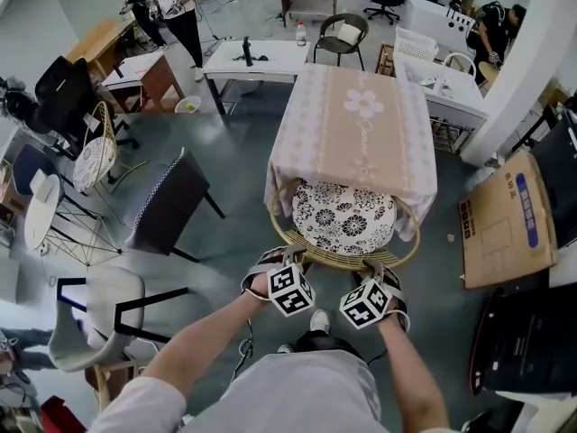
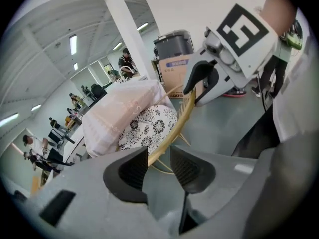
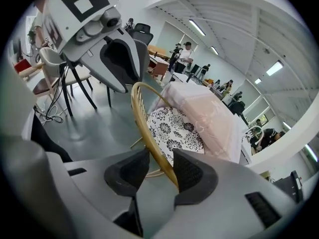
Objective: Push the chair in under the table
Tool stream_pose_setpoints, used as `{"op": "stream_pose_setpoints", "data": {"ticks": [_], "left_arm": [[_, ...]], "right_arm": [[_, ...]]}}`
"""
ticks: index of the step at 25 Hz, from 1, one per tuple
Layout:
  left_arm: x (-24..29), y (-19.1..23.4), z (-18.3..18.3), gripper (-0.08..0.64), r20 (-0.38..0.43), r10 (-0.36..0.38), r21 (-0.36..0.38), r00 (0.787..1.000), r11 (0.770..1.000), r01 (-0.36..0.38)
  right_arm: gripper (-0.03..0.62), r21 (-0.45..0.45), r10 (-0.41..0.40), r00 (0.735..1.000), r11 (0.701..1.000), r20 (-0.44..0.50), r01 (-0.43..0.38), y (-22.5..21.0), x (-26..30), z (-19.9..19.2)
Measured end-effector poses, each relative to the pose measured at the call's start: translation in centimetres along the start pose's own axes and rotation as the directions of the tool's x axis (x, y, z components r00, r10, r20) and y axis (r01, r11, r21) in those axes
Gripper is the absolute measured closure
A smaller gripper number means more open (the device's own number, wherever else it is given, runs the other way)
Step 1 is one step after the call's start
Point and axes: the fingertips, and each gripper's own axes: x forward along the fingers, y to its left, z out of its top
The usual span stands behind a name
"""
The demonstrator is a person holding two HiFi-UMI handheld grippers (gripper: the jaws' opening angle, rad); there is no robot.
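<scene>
The chair (image 1: pixel 344 219) is set at the near end of the table (image 1: pixel 356 124). The far part of its patterned seat is tucked under the hanging tablecloth (image 1: pixel 397 174), and its curved back rail (image 1: pixel 347 262) stands out on the near side.

Several slips can be foreseen. If the grippers are drawn back carelessly, a pad could hook the rail, and the chair would be dragged out again. If a further push is given with the jaws this slack, the thin rail could skate out sideways and the chair could be turned askew. The cloth hem draped over the seat could also be snagged and pulled along.

The left gripper (image 1: pixel 275 258) is placed on the left part of the rail, and the right gripper (image 1: pixel 379 273) on the right part. In each gripper view the jaws are seen spread wide, with the rail (image 2: pixel 172 131) (image 3: pixel 149 133) passing between the pads and nothing clamped. On the right gripper the rail may be brushing one pad, though this cannot be settled from that angle.
</scene>
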Motion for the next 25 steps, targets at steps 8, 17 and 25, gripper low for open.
{"op": "stream_pose_setpoints", "data": {"ticks": [8,17,25], "left_arm": [[-4.0,-1.3,3.8,0.419,0.195,-0.018,-0.274,0.981,0.959,0.073],[-9.6,-1.1,7.0,0.495,0.359,0.081,-0.469,0.930,0.877,0.105],[-14.0,-2.9,6.8,0.533,0.423,0.144,-0.580,0.895,0.801,0.145]], "right_arm": [[0.510,0.210,-0.052,0.991,0.977,0.123,0.025,0.2,-4.0,2.6],[0.566,0.444,-0.125,0.952,0.896,0.280,-0.013,0.9,-9.7,6.8],[0.583,0.524,-0.165,0.905,0.848,0.393,-0.073,3.2,-14.1,9.7]]}}
